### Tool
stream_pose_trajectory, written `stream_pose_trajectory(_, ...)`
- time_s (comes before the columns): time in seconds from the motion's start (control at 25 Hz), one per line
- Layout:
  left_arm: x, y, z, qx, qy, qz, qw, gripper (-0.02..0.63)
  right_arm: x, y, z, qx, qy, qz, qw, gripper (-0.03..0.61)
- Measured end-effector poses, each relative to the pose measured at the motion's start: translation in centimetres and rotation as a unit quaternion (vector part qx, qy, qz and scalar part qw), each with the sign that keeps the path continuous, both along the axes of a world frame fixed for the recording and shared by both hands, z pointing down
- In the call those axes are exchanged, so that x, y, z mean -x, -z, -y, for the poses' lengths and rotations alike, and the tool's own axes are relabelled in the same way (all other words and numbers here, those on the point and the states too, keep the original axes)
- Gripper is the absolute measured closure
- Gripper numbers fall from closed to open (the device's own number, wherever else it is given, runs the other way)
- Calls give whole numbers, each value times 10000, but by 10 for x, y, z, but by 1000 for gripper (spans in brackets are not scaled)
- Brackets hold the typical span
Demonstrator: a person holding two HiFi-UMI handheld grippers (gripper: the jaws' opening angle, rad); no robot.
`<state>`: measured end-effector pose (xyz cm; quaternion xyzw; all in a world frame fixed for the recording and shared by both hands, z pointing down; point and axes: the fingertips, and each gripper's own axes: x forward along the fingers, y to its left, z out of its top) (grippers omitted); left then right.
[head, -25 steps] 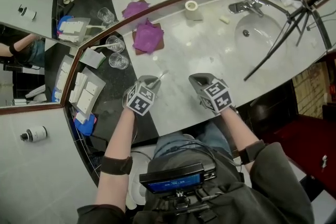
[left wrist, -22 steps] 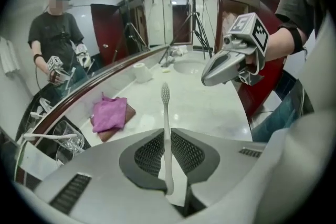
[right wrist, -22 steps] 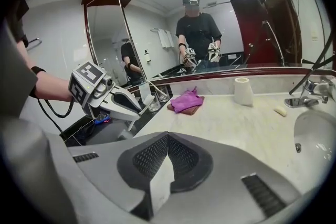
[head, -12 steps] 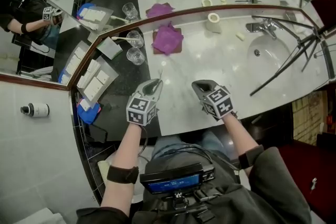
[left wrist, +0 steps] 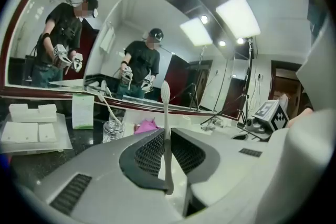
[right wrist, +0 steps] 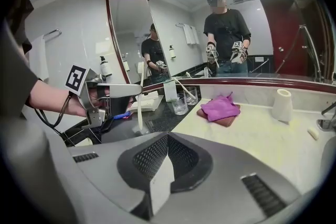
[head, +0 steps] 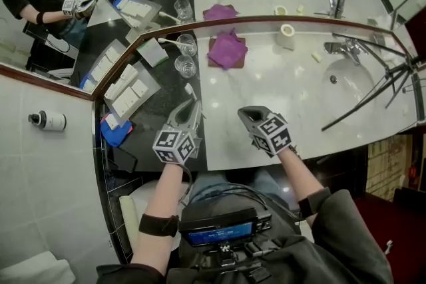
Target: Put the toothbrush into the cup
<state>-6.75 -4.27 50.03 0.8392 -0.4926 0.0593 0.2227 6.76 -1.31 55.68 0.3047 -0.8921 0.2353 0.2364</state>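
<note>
My left gripper [head: 190, 110] is shut on a white toothbrush [head: 189, 91]. It hovers over the black part of the counter, and the brush head points toward the glasses. In the left gripper view the toothbrush [left wrist: 166, 123] stands upright between the pads. An empty glass cup [head: 185, 66] stands just beyond the brush. A second glass [head: 188, 44] behind it holds another toothbrush. My right gripper [head: 245, 114] is shut with nothing in it, over the white marble to the right. From the right gripper view the left gripper [right wrist: 113, 92] and its toothbrush [right wrist: 140, 107] show at the left.
A purple cloth [head: 226, 50] lies on a brown mat behind the glasses. A white roll [head: 287, 35] stands by the mirror. Sink [head: 349, 86], faucet [head: 338, 48] and a black tripod [head: 373, 86] fill the right. Trays of white packets [head: 123, 86] sit at the left.
My left gripper has risen and shifted left onto the black counter, rolling so that the toothbrush stands upright. The right gripper drifted a little leftward, still shut.
</note>
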Motion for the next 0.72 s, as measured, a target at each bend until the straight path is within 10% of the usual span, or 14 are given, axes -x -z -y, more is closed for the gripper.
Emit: stream_pose_trajectory(0.72, 76, 2, 76, -339, 971, -420, 9938, 571, 91, -4, 8, 109, 848, 136, 9962, 561)
